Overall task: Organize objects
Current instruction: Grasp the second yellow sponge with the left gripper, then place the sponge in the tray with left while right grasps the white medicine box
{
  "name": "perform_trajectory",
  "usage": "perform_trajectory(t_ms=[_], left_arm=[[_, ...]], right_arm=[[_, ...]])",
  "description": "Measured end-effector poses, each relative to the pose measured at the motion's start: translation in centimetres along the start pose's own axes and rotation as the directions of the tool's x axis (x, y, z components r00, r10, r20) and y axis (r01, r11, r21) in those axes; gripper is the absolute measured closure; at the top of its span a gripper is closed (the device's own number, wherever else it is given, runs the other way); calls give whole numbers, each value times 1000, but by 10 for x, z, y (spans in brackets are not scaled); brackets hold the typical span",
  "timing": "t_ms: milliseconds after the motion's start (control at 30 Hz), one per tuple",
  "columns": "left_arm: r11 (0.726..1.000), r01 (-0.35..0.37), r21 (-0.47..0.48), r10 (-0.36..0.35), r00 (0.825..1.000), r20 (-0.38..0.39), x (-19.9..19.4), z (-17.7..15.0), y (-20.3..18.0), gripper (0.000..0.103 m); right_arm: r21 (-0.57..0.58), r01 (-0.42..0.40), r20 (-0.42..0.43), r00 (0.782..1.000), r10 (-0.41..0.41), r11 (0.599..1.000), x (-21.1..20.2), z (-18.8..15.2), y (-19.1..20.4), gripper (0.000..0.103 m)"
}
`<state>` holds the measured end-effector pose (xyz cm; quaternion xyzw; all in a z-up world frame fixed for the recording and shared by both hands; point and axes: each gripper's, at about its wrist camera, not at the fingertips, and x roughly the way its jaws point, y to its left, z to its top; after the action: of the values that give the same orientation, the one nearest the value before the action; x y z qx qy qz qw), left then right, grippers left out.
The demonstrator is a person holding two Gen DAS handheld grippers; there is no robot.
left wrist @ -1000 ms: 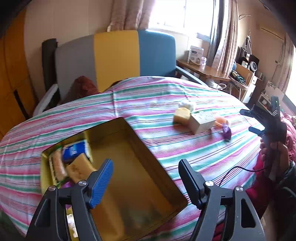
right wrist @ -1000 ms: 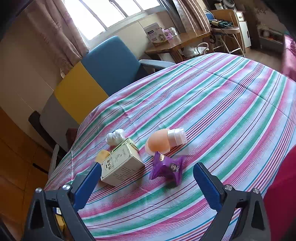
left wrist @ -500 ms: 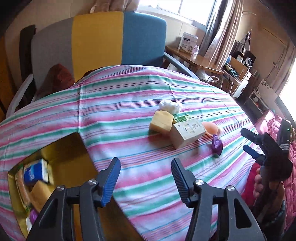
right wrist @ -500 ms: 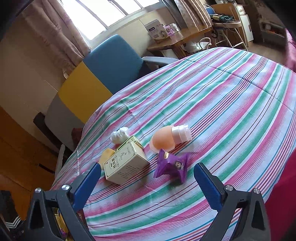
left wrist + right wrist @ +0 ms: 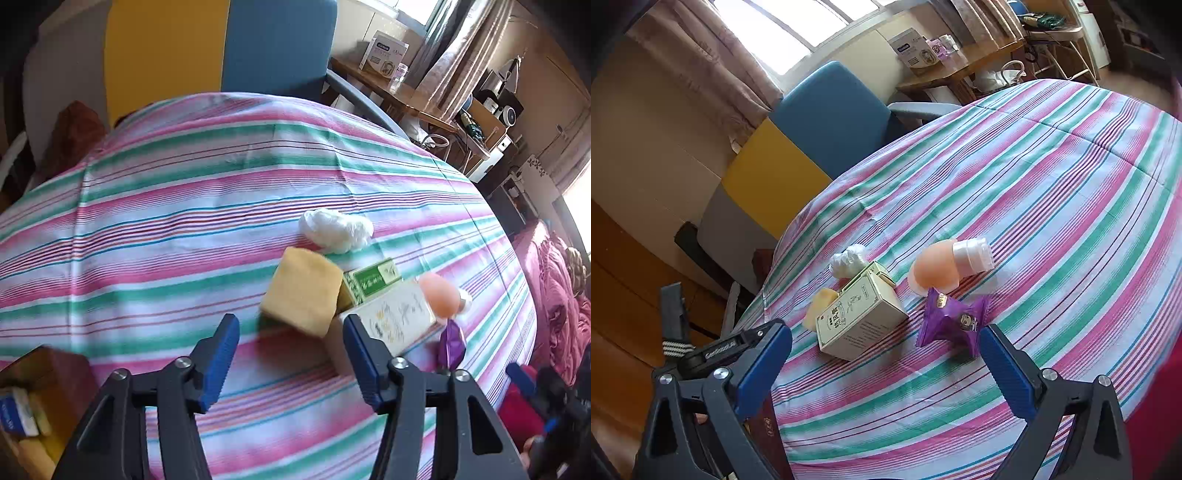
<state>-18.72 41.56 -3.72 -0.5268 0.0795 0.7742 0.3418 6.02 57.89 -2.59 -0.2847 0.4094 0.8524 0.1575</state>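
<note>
So the yellow sponge block (image 5: 303, 295) is what the next grab looks aimed at. It sits on the striped tablecloth (image 5: 184, 229), just ahead of the left gripper (image 5: 290, 334) and slightly toward its right finger, one corner pointing back at the jaws. It's chunky and squarish, no real long axis, soft-looking. It's touching the green-and-cream carton (image 5: 384, 306), with the white crumpled wad (image 5: 334, 230) just behind. The left jaws have just been widening a bit and stand spread with nothing between them. The right gripper (image 5: 886, 354) is spread and empty too, but its side faces the carton and purple wrapper (image 5: 951, 321), so left is better placed.
</note>
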Motion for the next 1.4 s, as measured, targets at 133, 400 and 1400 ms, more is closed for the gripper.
perform_trajectory(t_ms=[133, 400, 1400], left_arm=[[1000, 19, 15, -19, 999, -35, 28, 18, -9, 28], [992, -26, 123, 44, 989, -145, 76, 28, -21, 23], [987, 157, -21, -151, 972, 179, -168, -141, 77, 49]], right_arm=[[8, -19, -11, 1000, 19, 1000, 2, 0, -1, 1], [30, -39, -15, 999, 40, 999, 2, 1, -5, 1], [-279, 44, -209, 972, -105, 959, 76, 7, 103, 1]])
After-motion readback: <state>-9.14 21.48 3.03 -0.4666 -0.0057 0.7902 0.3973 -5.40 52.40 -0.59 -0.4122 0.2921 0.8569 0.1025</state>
